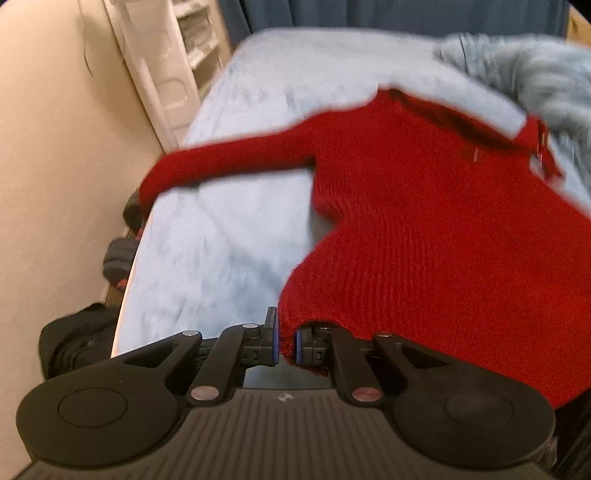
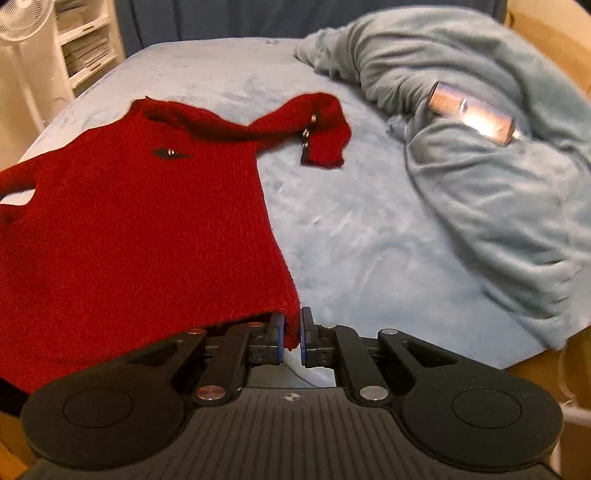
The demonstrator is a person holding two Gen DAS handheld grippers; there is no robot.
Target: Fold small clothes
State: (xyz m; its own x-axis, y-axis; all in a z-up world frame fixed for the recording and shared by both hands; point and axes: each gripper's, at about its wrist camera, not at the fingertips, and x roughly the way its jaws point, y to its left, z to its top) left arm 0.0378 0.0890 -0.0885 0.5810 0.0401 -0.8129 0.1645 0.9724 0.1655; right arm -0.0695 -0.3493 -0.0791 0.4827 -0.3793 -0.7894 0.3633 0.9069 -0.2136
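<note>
Sweater [image 2: 147, 221] on my bed [image 2: 351, 240], ahead-left of right fingers [image 2: 308, 332] | blanket heap [image 2: 480, 166] ahead-right | cylinder [image 2: 472, 112] on heap | shelves [image 2: 88, 40] far left

bed [image 2: 369, 229] pale blue | curtain [image 2: 221, 18] dark blue | shelves [image 2: 88, 40] white

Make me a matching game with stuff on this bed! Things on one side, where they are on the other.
Things:
1. red sweater
2. blanket
3. fan
4. lint roller

Places:
A. standing off the bed, far left corner
B. lying on the crumpled blanket
C. spread flat, bottom corners pinched by both grippers
D. heaped on the right of the bed

Pairs: 1-C, 2-D, 3-A, 4-B
</note>
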